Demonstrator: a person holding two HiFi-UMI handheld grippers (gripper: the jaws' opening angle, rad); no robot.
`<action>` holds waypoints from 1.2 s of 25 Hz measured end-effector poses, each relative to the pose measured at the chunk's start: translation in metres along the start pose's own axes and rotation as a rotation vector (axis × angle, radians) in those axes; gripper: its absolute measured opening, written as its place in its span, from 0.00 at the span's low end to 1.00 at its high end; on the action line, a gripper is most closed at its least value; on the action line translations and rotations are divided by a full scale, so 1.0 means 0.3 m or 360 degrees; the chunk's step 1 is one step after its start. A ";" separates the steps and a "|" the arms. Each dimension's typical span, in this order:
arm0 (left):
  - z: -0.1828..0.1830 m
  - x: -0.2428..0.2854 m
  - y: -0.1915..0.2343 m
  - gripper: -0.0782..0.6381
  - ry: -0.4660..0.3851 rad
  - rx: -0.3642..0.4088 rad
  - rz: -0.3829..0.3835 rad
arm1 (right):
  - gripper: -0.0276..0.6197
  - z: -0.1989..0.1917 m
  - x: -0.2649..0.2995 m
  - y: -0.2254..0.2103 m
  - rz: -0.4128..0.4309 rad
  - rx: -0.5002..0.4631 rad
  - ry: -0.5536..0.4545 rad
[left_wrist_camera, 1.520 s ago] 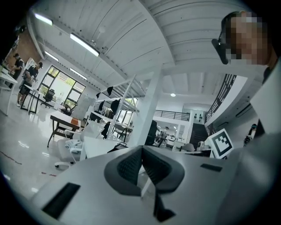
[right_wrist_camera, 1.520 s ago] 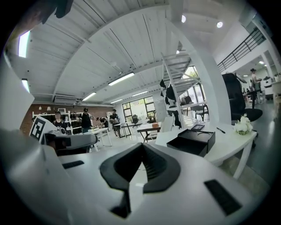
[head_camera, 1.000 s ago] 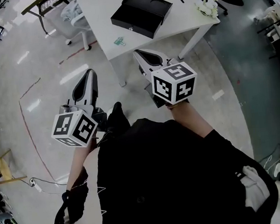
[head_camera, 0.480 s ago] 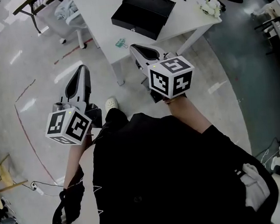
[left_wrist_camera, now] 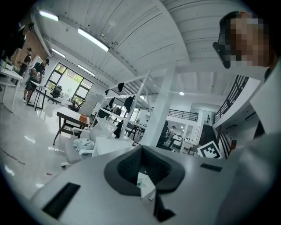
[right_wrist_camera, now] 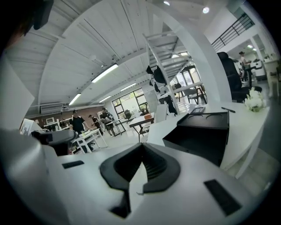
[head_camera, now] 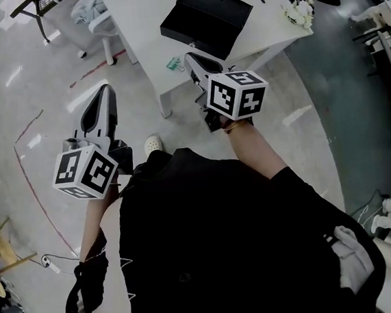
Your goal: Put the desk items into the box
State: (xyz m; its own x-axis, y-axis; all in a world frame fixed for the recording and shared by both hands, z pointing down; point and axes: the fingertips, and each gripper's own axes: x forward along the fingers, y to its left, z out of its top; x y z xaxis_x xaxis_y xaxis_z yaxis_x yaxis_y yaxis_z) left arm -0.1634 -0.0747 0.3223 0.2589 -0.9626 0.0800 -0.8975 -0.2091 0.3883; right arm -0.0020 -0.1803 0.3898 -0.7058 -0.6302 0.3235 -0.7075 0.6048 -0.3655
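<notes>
Box (head_camera: 206,19) on desk (head_camera: 146,33) now nearer, just ahead of right gripper (head_camera: 193,57) jaws; green clip (head_camera: 175,64) beside jaw tips. Left gripper (head_camera: 104,94) over floor. Both jaw pairs together, empty. Approach only; nothing packed.

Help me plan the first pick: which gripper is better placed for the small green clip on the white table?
Likely right: the right gripper sits beside the small green clip; the left gripper hangs over floor, farther off.
</notes>
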 end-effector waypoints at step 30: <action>-0.024 0.018 0.186 0.12 0.0044 -0.0064 0.0151 | 0.19 -0.300 0.206 -0.199 -0.0115 0.0887 0.0239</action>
State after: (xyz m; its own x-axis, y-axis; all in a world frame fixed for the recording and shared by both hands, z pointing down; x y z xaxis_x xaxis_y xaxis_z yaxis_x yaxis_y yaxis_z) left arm -0.2094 -0.0902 0.3509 0.1835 -0.9725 0.1433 -0.9035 -0.1095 0.4144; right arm -0.0064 -0.2117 0.5102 -0.6825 -0.5598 0.4700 -0.6576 0.1896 -0.7292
